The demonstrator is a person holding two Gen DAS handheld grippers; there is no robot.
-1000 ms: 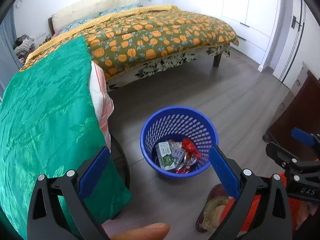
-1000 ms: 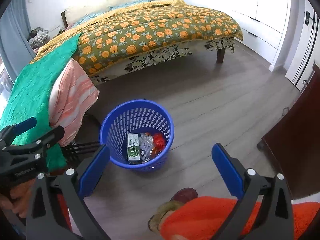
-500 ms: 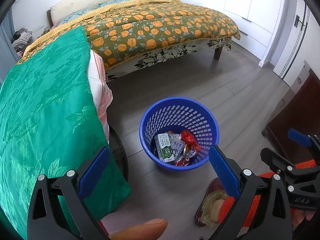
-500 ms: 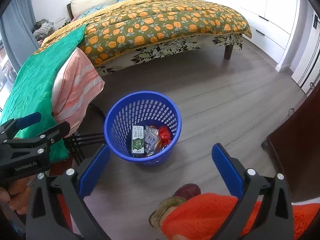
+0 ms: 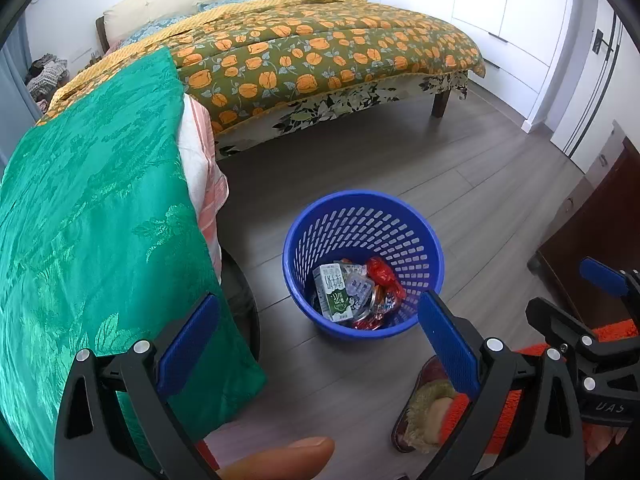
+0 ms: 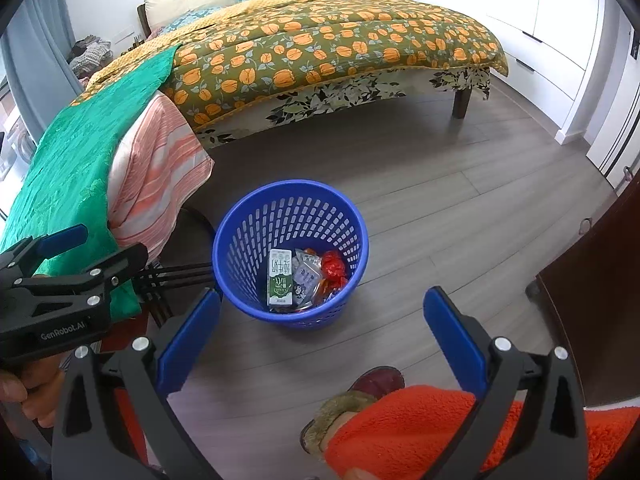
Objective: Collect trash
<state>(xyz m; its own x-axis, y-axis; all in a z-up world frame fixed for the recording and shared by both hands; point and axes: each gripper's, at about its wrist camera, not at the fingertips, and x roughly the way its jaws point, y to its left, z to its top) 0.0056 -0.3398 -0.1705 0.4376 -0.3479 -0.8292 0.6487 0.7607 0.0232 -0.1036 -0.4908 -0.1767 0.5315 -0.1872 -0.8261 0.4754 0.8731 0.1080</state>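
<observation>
**Two open claws hanging over a blue bin of trash**

The left gripper (image 5: 318, 334) is hanging above the floor (image 5: 400, 168) with its blue fingers (image 5: 188, 344) spread wide, and nothing is sitting between them. The right gripper (image 6: 322, 330) is spread wide too and is holding nothing.

The blue basket (image 5: 362, 208) is standing upright on the floor. In the left view it is sitting at about 1 o'clock from the middle of the picture. In the right view it is sitting near the middle, just past the finger tips.

Trash is lying at the bottom of the basket. A white and green milk carton (image 6: 279, 278) is leaning there. A red wrapper (image 6: 334, 266) is lying just beside it, at about 3 o'clock from the carton. A few more small packets are piled between them, but they are too jumbled to tell apart.

A green cloth (image 5: 88, 216) is hanging at 9 o'clock and is hiding what is under it. A bed (image 6: 340, 48) with an orange flower cover is filling the 12 o'clock side.

At 6 o'clock an orange fuzzy sleeve or trouser leg (image 6: 408, 428) is covering most of a slipper (image 6: 376, 380). A fingertip (image 5: 288, 456) is poking in at the bottom edge, cut off.
</observation>
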